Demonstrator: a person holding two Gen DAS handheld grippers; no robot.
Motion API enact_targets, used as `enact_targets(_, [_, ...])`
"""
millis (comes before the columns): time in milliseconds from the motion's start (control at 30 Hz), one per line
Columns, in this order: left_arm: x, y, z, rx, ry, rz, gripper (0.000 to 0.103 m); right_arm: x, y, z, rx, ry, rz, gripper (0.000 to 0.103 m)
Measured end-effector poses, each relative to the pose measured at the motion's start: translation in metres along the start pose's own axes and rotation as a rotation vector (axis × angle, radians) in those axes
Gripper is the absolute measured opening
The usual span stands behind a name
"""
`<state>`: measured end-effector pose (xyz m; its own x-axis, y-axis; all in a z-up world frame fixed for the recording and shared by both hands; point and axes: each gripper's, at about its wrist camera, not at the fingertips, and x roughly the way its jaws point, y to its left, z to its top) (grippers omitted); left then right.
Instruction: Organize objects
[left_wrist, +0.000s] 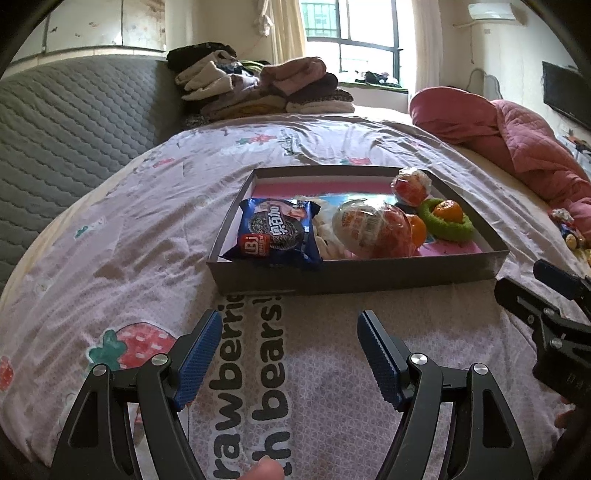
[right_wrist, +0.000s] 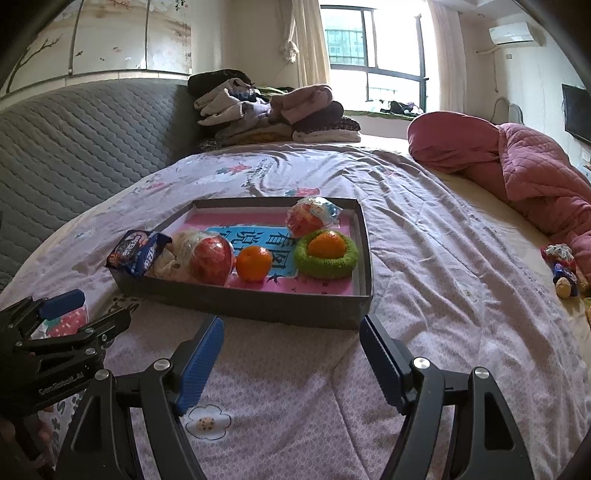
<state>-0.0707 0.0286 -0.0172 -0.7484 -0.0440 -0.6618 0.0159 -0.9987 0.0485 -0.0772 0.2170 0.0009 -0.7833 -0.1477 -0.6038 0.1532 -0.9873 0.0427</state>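
A shallow grey box (left_wrist: 354, 275) (right_wrist: 258, 301) sits on the bed. In it lie a blue cookie packet (left_wrist: 277, 230) (right_wrist: 138, 249), a large wrapped egg (left_wrist: 373, 229) (right_wrist: 212, 258), a loose orange (right_wrist: 253, 263), a green ring (left_wrist: 448, 225) (right_wrist: 327, 258) with an orange in it, and a wrapped ball (left_wrist: 412, 186) (right_wrist: 312, 216). My left gripper (left_wrist: 290, 325) is open and empty, just short of the box's near wall. My right gripper (right_wrist: 291, 330) is open and empty, at the box's near right corner.
The bed sheet (left_wrist: 147, 240) is lilac with strawberry prints. A pink quilt (right_wrist: 517, 170) lies at the right, with small wrapped items (right_wrist: 561, 269) beside it. Folded clothes (right_wrist: 273, 110) are stacked at the far end. A grey quilted headboard (left_wrist: 74, 110) runs along the left.
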Motion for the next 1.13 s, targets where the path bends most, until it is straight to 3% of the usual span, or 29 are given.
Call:
enact_targets(767, [0.006, 0.003, -0.011, -0.009, 0.019, 0.007, 0.077, 0.010, -0.001, -0.009, 0.007, 0.036, -0.006, 0.075])
enact_targets(1133, [0.005, -0.001, -0.011, 0.002, 0.019, -0.035, 0.077, 0.011, -0.001, -0.010, 0.011, 0.042, 0.003, 0.075])
